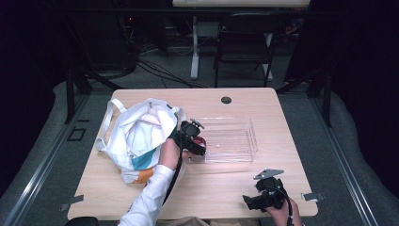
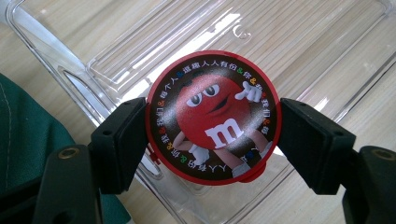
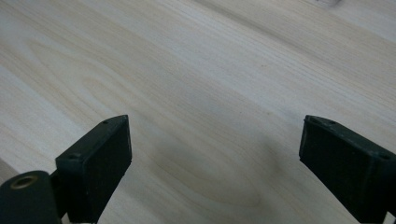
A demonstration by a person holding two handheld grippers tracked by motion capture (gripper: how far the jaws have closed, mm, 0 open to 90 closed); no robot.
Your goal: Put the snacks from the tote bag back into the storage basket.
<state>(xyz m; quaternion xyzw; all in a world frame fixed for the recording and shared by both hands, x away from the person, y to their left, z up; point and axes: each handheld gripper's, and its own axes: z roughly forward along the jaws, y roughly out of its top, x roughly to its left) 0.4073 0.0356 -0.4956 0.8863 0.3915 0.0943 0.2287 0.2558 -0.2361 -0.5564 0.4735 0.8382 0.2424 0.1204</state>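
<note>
A round red candy container [image 2: 214, 116], its lid printed with a red cartoon figure, sits between the black jaws of my left gripper [image 2: 212, 140], which is shut on it. It hangs over the left end of a clear plastic tray [image 2: 322, 42]. From the high view the left gripper [image 1: 197, 141] is at the tray's [image 1: 235, 140] left end, beside a white tote bag [image 1: 136, 136]. My right gripper [image 1: 251, 201] rests near the table's front right edge, and its jaws [image 3: 215, 158] stand wide open over bare wood.
The white tote bag with teal and orange print lies open on the left half of the table [image 1: 207, 188]. A green fabric edge [image 2: 28, 140] shows at the left of the left gripper view. A black chair [image 1: 244, 40] stands beyond the table.
</note>
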